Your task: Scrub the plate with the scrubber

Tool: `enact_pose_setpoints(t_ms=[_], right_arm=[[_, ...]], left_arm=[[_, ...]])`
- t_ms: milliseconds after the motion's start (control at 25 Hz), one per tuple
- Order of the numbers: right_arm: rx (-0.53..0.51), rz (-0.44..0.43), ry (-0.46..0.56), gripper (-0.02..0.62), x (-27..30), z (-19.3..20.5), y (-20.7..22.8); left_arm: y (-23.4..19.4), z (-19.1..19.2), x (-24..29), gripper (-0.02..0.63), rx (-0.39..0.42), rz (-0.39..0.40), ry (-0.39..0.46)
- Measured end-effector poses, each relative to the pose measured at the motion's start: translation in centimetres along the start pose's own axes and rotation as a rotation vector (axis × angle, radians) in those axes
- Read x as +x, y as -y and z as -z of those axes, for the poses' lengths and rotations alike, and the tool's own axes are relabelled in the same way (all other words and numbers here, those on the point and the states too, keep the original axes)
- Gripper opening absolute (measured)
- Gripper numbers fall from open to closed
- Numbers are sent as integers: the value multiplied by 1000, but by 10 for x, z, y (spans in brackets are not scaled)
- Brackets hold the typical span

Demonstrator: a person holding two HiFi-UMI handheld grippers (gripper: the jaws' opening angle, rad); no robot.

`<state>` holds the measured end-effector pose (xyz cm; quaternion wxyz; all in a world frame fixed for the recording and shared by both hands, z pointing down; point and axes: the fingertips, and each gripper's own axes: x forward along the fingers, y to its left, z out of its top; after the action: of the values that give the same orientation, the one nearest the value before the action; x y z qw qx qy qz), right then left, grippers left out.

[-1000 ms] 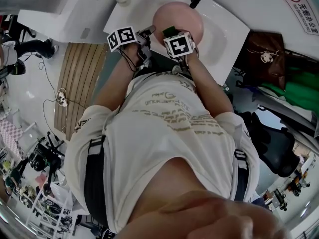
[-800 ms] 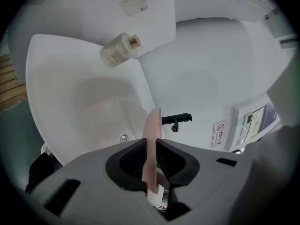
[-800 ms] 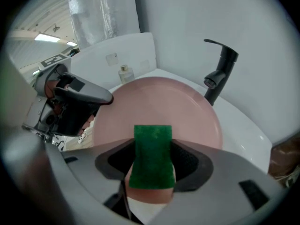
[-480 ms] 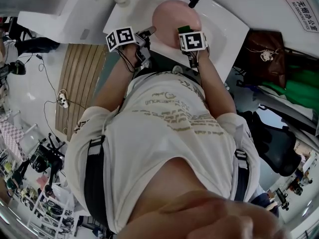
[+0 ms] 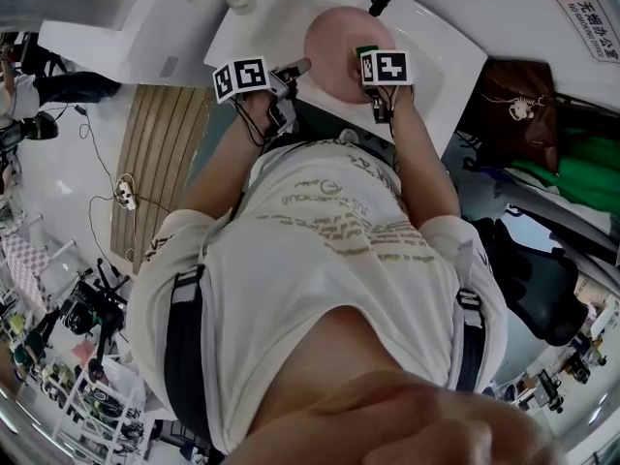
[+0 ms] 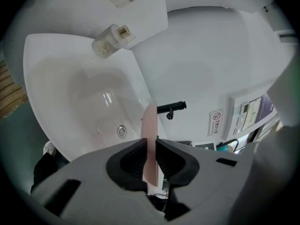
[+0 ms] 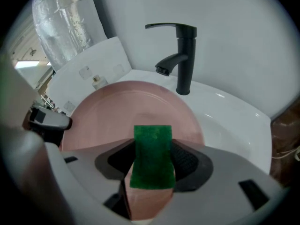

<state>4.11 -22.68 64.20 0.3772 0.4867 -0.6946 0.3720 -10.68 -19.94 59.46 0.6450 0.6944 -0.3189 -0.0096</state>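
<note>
The left gripper point(image 6: 150, 142) is clenched on the rim of the pink plate point(image 6: 149, 125). In the left gripper view the plate shows edge-on, as a thin upright strip pinched between the two dark pads, with its edge running forward out of the jaws toward the black faucet point(image 7: 185, 55). The plate is held over the basin of the white sink point(image 5: 436, 56), just in front of the faucet. In the head view it reads as a round disc with its broad face turned up toward the camera. The right gripper point(image 7: 152, 149) grasps the green scrubber point(image 7: 152, 156), with a pad pressed against each long side. The scrubber is a flat rectangle whose long axis lies along the jaws. Its free short end sticks out past the fingertips and points toward the middle of the plate and the faucet beyond. From the right gripper view the scrubber sits over the plate's face, on the side of the disc away from the left gripper, and pink surface shows both ahead of the jaws and beneath them. None of the views shows for certain whether the scrubber is actually pressed against the plate.
</note>
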Motion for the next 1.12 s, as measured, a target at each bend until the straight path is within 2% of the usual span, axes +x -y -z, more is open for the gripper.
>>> enact_pose_setpoints(t_ms=[280,480,600,880,1120], right_arm=[[34,-130,0,235,3,-14,-35],[-13,-148,-3,235,3,-20,-51],[10,-167,2,235,2,-21,-48],[73,-138,5,235,1,-18,-18],[37,-89,23,235,-8,-14,-6]], left_arm=[[4,10,1,66,72,-16,-37],[5,15,2,66,83,-23,-54],[7,14,0,66,77,-18,-48],[12,13,-2,66,60,1,-47],[7,11,1,66,51,4,-50]])
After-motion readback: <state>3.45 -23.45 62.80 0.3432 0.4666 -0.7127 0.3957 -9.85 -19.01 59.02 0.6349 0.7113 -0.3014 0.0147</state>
